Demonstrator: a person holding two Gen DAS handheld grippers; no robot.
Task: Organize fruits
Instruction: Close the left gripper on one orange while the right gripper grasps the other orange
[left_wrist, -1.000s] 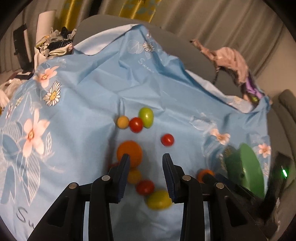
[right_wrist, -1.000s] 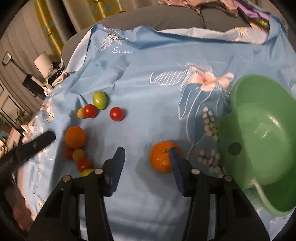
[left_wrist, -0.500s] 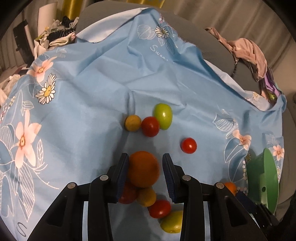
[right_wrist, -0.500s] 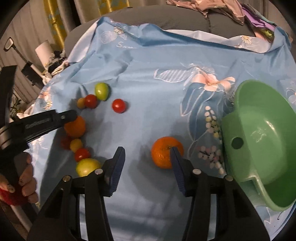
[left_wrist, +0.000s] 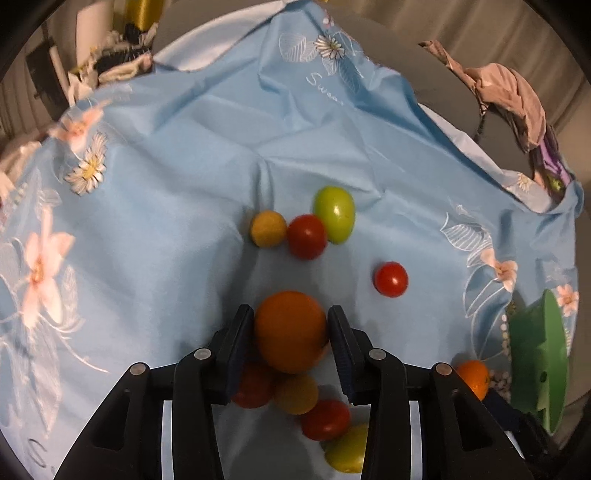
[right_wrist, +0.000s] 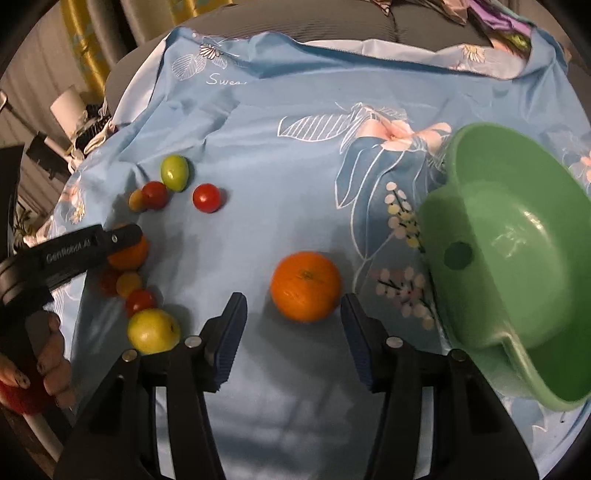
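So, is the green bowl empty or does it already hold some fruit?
Empty. The right wrist view looks into the green bowl and shows only its bare inside; the orange lies on the cloth beside it.

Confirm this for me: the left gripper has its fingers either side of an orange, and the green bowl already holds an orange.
One detail is wrong. The green bowl holds nothing; the right wrist view shows its inside bare. The second orange lies on the cloth beside it, ahead of the open right gripper. The left gripper does have its fingers either side of an orange.

You can read "GenRobot.AI" in pale letters along your left gripper (right_wrist: 122, 236), and cursive white "Swee…", cut off by a fold, on the blue floral cloth (right_wrist: 295, 177).
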